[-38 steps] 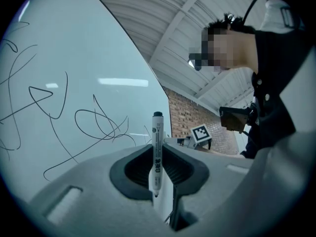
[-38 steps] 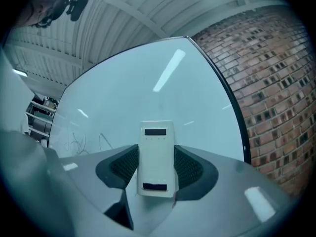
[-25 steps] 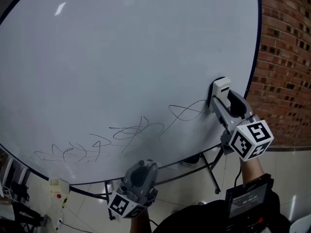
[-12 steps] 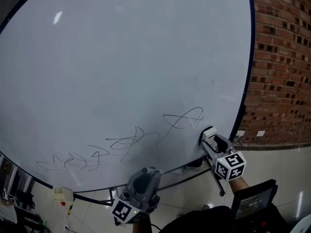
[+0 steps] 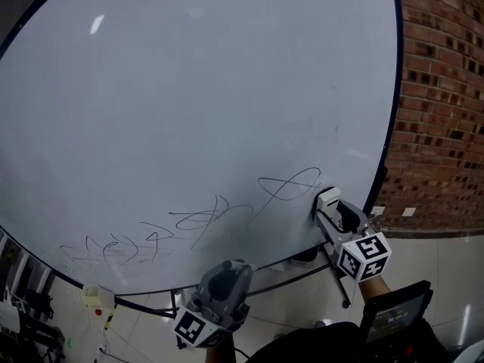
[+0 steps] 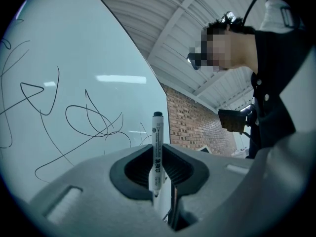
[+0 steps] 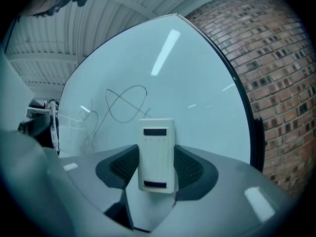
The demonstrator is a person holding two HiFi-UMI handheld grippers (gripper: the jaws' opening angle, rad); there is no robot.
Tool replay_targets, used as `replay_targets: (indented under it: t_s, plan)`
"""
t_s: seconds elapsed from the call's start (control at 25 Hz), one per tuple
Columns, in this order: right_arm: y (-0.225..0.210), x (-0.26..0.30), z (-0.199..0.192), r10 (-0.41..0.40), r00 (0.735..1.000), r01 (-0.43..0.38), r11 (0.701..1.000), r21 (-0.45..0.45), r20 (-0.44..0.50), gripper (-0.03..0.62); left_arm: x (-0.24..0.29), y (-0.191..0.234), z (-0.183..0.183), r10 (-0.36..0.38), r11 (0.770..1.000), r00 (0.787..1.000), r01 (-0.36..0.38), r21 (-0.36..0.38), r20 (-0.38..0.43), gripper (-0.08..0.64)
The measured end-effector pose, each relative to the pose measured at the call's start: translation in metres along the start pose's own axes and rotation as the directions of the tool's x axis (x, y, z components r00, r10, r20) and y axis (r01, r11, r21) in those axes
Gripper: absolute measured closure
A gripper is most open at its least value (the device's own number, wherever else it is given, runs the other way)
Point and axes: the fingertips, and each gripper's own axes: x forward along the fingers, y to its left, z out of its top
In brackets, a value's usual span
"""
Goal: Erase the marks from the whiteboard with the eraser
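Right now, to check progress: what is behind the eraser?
The whiteboard, with the scribble's right loop ending just beside the eraser. Any ink directly behind it is covered.

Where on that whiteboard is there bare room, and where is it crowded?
The whiteboard is bare across its upper part, above the marks. The crowded strip runs along the lower edge, up to the eraser by the right rim.

Left gripper (image 6: 158,172) and right gripper (image 7: 157,167) were grey moulded shells with black ribbed pads (image 7: 190,169). Each had a black-and-white marker cube (image 5: 364,256) at its rear. Person behind wore a dark top (image 6: 276,83).
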Motion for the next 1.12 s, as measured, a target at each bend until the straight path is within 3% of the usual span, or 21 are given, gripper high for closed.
replay_targets:
  t_s: [0.36,0.52,0.68,0.84,1.12]
  plan:
    - [0.028,-0.003,0.157,0.035,0.976,-0.013,0.994,-0.104,0.213,0.364,-0.015,0.011,0.008,0.044,0.999,0.998,-0.044,0.004,0.041,0.503]
    - [0.032,-0.005,0.186,0.047,0.963,-0.015,0.992,-0.124,0.266,0.362,-0.017,0.013,0.009,0.052,0.999,0.998,-0.053,0.008,0.044,0.502]
    - [0.032,-0.006,0.174,0.036,0.959,0.006,0.989,-0.147,0.280,0.363,-0.014,0.014,0.007,0.044,0.999,0.999,-0.044,0.008,0.031,0.503]
    - [0.027,-0.004,0.142,0.032,0.973,0.001,0.989,-0.145,0.229,0.363,-0.008,0.011,0.006,0.033,0.999,0.999,-0.034,0.009,0.023,0.502]
    - [0.013,0.001,0.036,0.022,0.996,-0.011,0.992,-0.123,0.090,0.362,0.001,0.007,0.001,0.017,1.000,1.000,-0.017,0.007,0.000,0.502]
